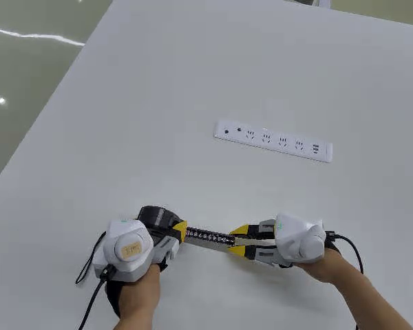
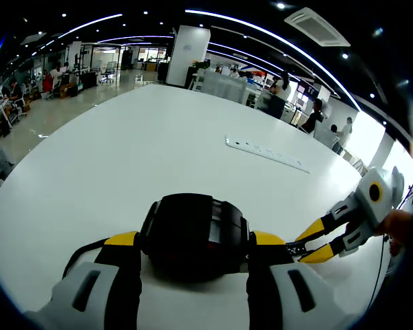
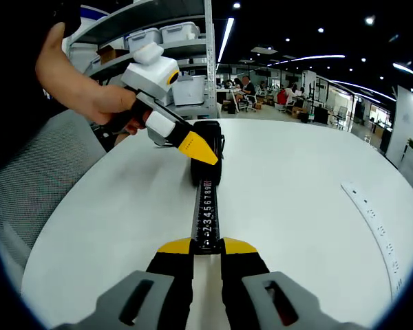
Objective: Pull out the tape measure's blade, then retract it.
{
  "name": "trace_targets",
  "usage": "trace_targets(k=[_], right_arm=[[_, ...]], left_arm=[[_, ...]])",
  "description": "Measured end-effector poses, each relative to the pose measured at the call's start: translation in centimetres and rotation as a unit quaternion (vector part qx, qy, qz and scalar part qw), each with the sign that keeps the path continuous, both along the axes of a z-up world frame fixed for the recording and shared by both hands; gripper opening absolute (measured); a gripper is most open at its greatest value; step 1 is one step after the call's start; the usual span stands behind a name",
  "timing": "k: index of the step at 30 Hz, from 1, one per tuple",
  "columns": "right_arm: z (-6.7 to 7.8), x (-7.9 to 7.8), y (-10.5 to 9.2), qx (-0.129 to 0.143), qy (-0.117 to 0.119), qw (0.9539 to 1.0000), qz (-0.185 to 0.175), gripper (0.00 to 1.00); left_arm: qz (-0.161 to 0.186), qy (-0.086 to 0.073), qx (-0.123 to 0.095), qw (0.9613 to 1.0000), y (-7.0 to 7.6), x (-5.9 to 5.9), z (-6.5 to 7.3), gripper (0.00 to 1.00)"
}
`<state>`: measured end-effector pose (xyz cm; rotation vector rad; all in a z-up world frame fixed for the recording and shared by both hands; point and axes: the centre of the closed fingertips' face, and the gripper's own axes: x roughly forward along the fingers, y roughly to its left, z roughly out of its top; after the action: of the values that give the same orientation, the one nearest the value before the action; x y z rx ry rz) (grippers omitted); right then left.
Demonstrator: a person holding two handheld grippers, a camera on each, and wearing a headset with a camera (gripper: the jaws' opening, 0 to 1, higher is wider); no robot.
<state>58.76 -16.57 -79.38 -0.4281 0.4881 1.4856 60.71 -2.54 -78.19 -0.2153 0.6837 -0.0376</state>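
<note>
A black tape measure [image 1: 156, 218] lies on the white table near its front edge. My left gripper [image 1: 173, 236] is shut on its case [image 2: 193, 234], the yellow-tipped jaws pressing both sides. A short length of dark, numbered blade [image 1: 208, 238] runs right from the case. My right gripper [image 1: 239, 240] is shut on the blade's end [image 3: 206, 240], the numerals readable between case and jaws. The case [image 3: 208, 155] sits at the far end of the blade in the right gripper view, with the left gripper [image 3: 196, 148] beside it. The right gripper [image 2: 310, 247] enters the left gripper view from the right.
A white power strip [image 1: 273, 140] lies flat on the table beyond the grippers, also seen as power strip [image 2: 267, 152] and power strip [image 3: 375, 223]. A black wrist cord [image 1: 89, 265] trails left of the left gripper. The table's left edge [image 1: 48, 110] drops to a glossy floor.
</note>
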Motion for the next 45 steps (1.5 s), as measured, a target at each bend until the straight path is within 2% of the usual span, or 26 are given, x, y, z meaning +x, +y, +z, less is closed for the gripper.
trace_targets(k=[45], right_arm=[[0.0, 0.2, 3.4, 0.003, 0.001, 0.9999, 0.011, 0.14]], left_arm=[[0.001, 0.000, -0.008, 1.0000, 0.2, 0.0, 0.0, 0.58]])
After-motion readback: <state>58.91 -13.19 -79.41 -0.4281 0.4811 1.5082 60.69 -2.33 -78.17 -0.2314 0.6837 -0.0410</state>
